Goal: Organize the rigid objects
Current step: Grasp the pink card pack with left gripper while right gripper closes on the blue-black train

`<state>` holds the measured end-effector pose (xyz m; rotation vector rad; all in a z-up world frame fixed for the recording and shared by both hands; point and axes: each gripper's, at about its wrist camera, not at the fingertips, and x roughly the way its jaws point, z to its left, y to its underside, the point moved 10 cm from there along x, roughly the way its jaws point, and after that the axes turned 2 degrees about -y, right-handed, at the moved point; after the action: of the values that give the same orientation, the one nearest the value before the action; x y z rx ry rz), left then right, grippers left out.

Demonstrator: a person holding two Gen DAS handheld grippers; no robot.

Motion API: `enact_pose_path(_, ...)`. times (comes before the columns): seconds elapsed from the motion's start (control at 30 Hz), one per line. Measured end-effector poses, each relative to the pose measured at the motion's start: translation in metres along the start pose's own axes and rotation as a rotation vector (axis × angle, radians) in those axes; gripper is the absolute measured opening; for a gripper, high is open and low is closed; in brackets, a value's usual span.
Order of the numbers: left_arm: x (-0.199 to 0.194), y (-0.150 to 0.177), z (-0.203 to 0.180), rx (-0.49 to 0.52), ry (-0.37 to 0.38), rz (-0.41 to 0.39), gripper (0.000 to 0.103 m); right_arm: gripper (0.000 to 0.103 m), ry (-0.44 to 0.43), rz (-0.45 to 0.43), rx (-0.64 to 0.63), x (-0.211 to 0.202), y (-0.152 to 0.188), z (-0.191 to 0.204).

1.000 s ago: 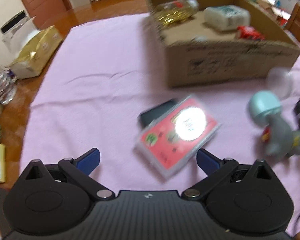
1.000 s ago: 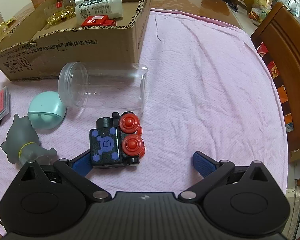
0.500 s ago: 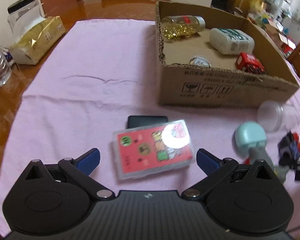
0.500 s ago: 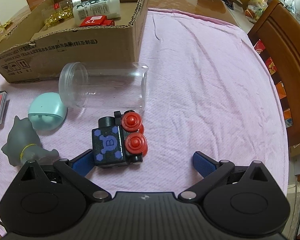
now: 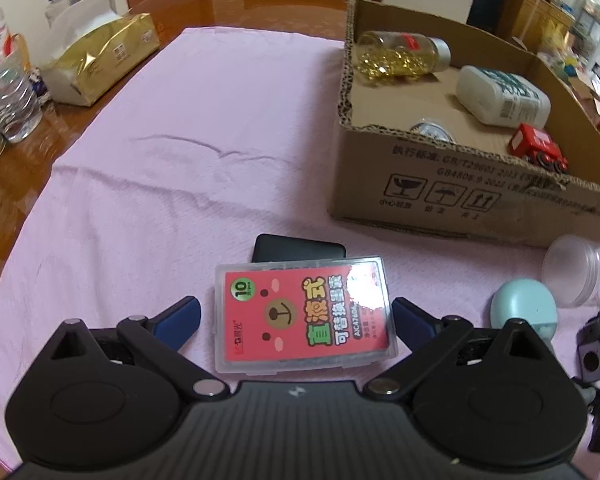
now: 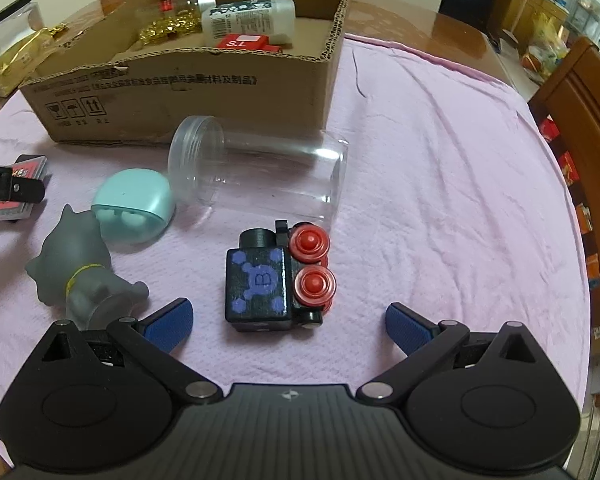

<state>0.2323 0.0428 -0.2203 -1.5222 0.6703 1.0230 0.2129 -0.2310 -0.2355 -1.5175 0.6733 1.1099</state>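
A clear case with a red bear label (image 5: 304,316) lies flat on the pink cloth, partly over a black flat object (image 5: 300,250). My left gripper (image 5: 296,312) straddles the case; its jaws are closing, with a gap still at the left pad. My right gripper (image 6: 288,318) stands open just short of a black toy block with red wheels (image 6: 260,280). A clear jar (image 6: 260,176) lies on its side beside a teal case (image 6: 134,204) and a grey toy animal (image 6: 80,264). The cardboard box (image 5: 460,196) holds a capsule bottle (image 5: 400,56), a white bottle (image 5: 500,96) and a red toy car (image 5: 538,152).
A gold tissue pack (image 5: 100,60), a water bottle (image 5: 8,96) and a black-lidded jar (image 5: 80,0) stand on the wooden table left of the cloth. A wooden chair (image 6: 580,120) is at the right edge. Bare pink cloth stretches right of the toy block.
The left gripper has rolled level and come in over the red-labelled case, which now lies squarely between its fingers. The right gripper has barely moved.
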Motion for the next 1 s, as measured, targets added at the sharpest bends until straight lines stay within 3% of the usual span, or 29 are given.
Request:
enact_pose_path(0.13, -0.002, 0.0, -0.002, 0.0, -0.022, -0.018, 0.097, 0.103, -0.007, -0.013, -0.016, 0.0, -0.001, 0.0)
enact_pose_path(0.2, -0.003, 0.001, -0.005, 0.015, -0.034, -0.025, 0.091, 0.103, -0.007, -0.022, -0.017, 0.0, 0.0, -0.001)
enact_pose_path(0.4, -0.003, 0.003, -0.008, 0.034, -0.052, -0.04, 0.091, 0.103, -0.006, -0.066, -0.017, -0.001, 0.002, -0.002)
enact_pose_path(0.67, -0.001, 0.001, -0.008, 0.057, -0.054, -0.033, 0.091, 0.103, -0.021, -0.061, -0.051, 0.001, -0.003, 0.006)
enact_pose_path(1.0, 0.001, -0.001, -0.005, 0.068, -0.059, -0.032, 0.091, 0.078, -0.042, -0.085, -0.086, -0.002, -0.013, 0.006)
